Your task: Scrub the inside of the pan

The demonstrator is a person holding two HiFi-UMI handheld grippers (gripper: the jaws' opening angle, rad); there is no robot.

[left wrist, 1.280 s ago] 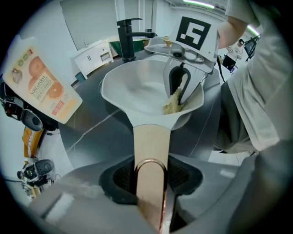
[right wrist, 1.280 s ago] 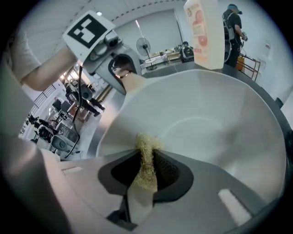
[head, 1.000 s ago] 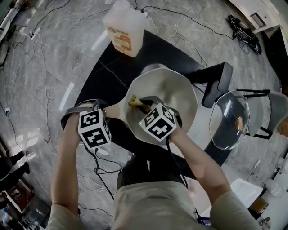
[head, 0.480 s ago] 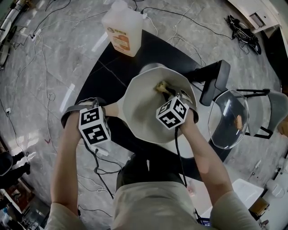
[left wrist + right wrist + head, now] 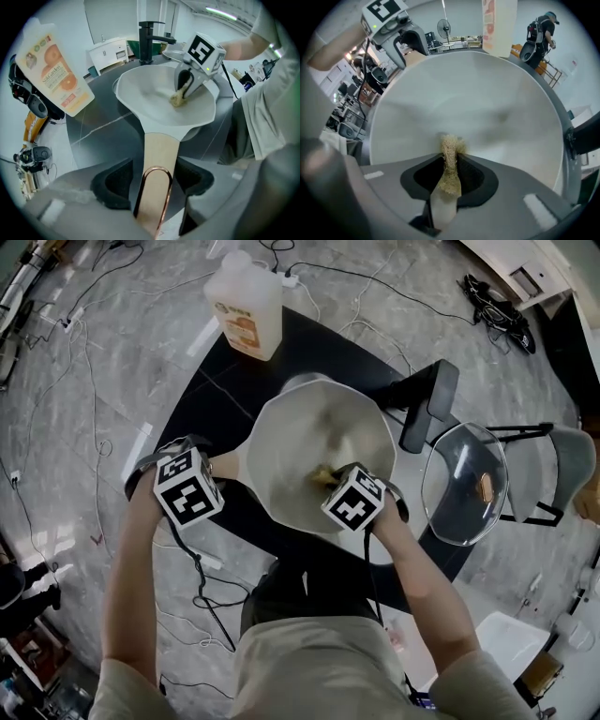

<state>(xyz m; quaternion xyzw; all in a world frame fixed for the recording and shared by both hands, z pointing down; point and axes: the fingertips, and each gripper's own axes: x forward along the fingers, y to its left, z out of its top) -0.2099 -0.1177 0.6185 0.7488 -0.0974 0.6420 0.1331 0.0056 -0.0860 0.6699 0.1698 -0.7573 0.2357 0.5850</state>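
Grey marbled floor (image 5: 94, 352) strewn with cables, and on it a black round table (image 5: 220, 395), seen from steeply above. In the middle of that table the pan (image 5: 300, 427), wide, pale and mouth-up, close in front of the person, presumably for an easy reach with both hands. Beyond it, near the far edge, a big plastic jug (image 5: 246, 304) with an orange label, well apart from the work and likely parked there as the soap supply. To the right, by the table's edge, a glass lid (image 5: 464, 482), off the pan, leaving the inside bare for scrubbing; support underneath hard to make out. Closer in, the left gripper (image 5: 157, 182), pointing straight down over the pan's wooden handle (image 5: 159, 145); jaws just now spreading wider, standing either side of the handle with a sliver of gap at each pad, so straddling rather than clamping, by the look of it a slackened brace, there to keep the pan from skating about. Then the right gripper (image 5: 450, 176), tilted down into the bowl at its near side, jaws pinched tight on a scrubber (image 5: 450, 154). Smallest of all, that tuft of straw-coloured fibre, poking out past the fingertips and pressed to the pan's inner wall, held short probably for a firm rub. Scrubbing under way, to judge from all this
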